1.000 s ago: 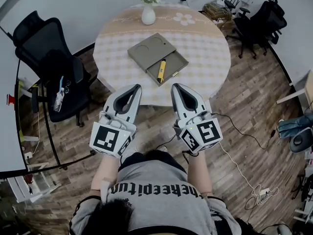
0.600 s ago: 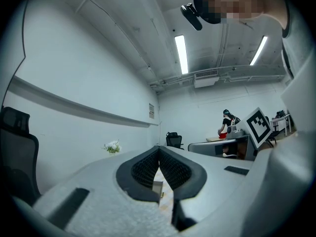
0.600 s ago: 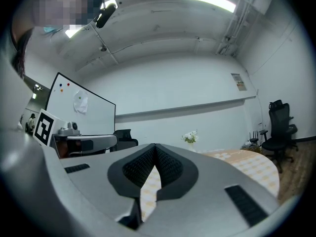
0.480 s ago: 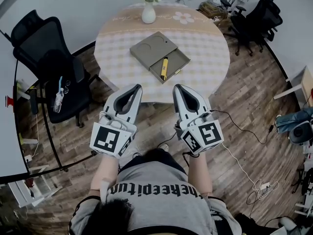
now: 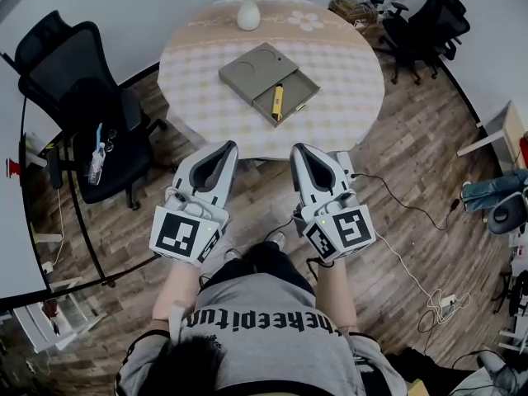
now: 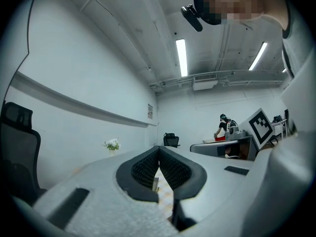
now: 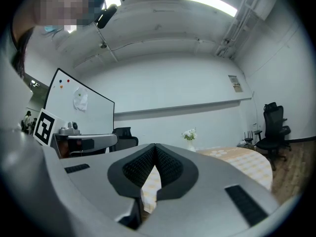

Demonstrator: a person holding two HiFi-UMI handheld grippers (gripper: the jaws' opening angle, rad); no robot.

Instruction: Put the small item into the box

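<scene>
The person stands on the near side of a round bench (image 5: 346, 97) covered with a checked cloth, holding both grippers out level in front of the body, side by side and apart. Both hang over the wood floor (image 5: 412, 188), short of the bench's near edge.

The left gripper (image 5: 228, 147) has its jaws closed: in the left gripper view the ribbed pads meet at the tips. Only the checked cloth shows through the gap behind them, so the jaws hold nothing. The right gripper (image 5: 297, 148) is the same, its jaws brought together at the tips and empty.

A flat grey-brown box (image 5: 257, 68) lies near the middle of the bench, turned at an angle. Its far left part shows two round hollows, and its near right part is an open recessed compartment. The small item, a yellow stick-shaped item (image 5: 277, 102) with a dark end, lies in that compartment, well apart from both grippers.

A white vase of flowers (image 5: 248, 13) stands at the far edge of the bench. A black office chair (image 5: 70, 73) stands to the left of the bench, and another black chair (image 5: 421, 27) stands at the far right. A cable (image 5: 396, 254) trails across the floor on the right.
</scene>
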